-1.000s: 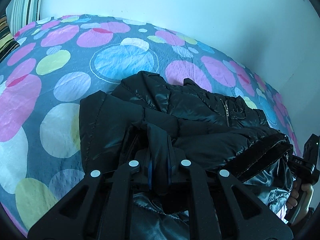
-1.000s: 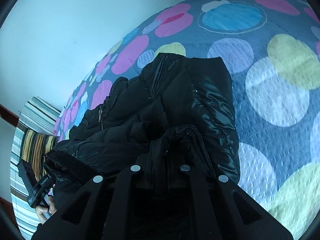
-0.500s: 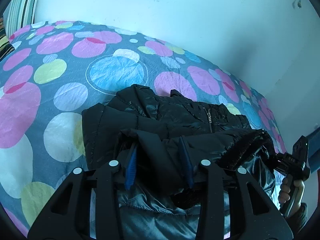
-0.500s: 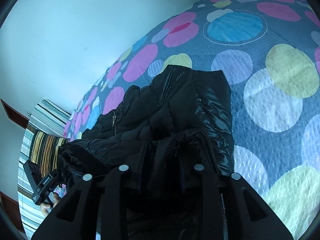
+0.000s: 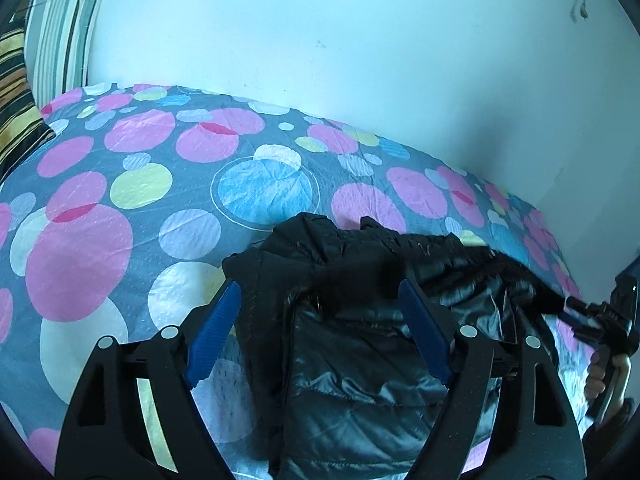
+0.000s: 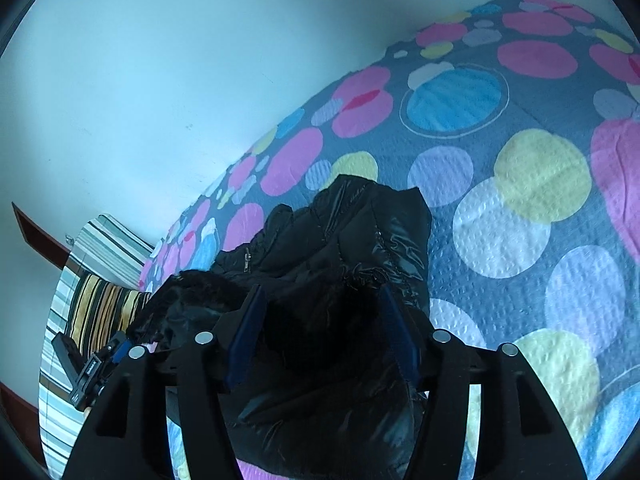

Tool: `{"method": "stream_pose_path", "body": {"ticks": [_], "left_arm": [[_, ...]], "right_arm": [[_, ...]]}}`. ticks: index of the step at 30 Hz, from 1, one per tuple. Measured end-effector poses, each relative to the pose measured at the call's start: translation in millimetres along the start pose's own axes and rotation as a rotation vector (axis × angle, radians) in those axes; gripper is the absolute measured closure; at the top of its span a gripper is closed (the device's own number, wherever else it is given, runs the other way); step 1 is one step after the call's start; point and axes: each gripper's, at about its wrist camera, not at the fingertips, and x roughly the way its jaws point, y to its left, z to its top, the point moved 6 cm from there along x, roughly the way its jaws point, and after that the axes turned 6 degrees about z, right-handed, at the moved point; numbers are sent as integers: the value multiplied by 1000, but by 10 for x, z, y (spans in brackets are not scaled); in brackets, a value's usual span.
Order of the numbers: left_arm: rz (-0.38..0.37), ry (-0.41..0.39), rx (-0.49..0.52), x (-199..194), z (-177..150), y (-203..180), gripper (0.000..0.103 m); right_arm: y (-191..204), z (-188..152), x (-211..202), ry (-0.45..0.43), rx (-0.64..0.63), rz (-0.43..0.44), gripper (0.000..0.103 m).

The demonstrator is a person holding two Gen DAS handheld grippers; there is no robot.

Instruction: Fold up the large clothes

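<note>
A shiny black puffer jacket (image 5: pixel 360 364) lies folded in a heap on the spotted bedspread (image 5: pixel 120 240). My left gripper (image 5: pixel 320 320) hovers over its near edge. Its jaws are opening, and the blue pads (image 5: pixel 216 332) stand clear of the fabric on both sides. In the right wrist view the jacket (image 6: pixel 360 240) fills the gap of my right gripper (image 6: pixel 320 332), whose jaws are also opening and whose pads (image 6: pixel 396 332) no longer pinch the cloth. Each view catches the other gripper at its edge: the right gripper (image 5: pixel 600 320) in a hand, the left gripper (image 6: pixel 92 368) low on the left.
The bedspread (image 6: pixel 520 200) stretches wide beyond and beside the jacket. A pale wall (image 5: pixel 320 40) runs along the bed's far side. Striped pillows (image 5: pixel 60 32) stand at the head end, also seen as striped pillows (image 6: pixel 100 308) in the right wrist view.
Both grippers were shut on a fold of the jacket a second ago. Both have let go and spread wide. Both have drawn back and risen, and the released fold rests on the heap.
</note>
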Motion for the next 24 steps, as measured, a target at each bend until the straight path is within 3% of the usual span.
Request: {"method": "stream_pose_path", "body": {"ticks": [5,10,18,20,21,23,24], "left_arm": [[8,21,68,112,-55,-16,22],[-32,90,96,436,21,-55,22],[-57,195,128,990,141,-178,23],[-63,207,145,1063,142,-219,39],[-75,218,159,1091,137,-254,53],[-61,227,190,1119,125,-296,69],[-50,225,218,1115,119,-324,80]], "right_arm": [[45,-34,-19,16,-91,-10,41],[145,73,155,33,-211,-36,41],[203,402,756,135,-370,-90,37],[181,410,855,156,-369,-90,42],[165,411,901,163,-365,-89,50],[130,406,945,168,-375,-132,78],[123,398,952,170,-378,-134,83]]}}
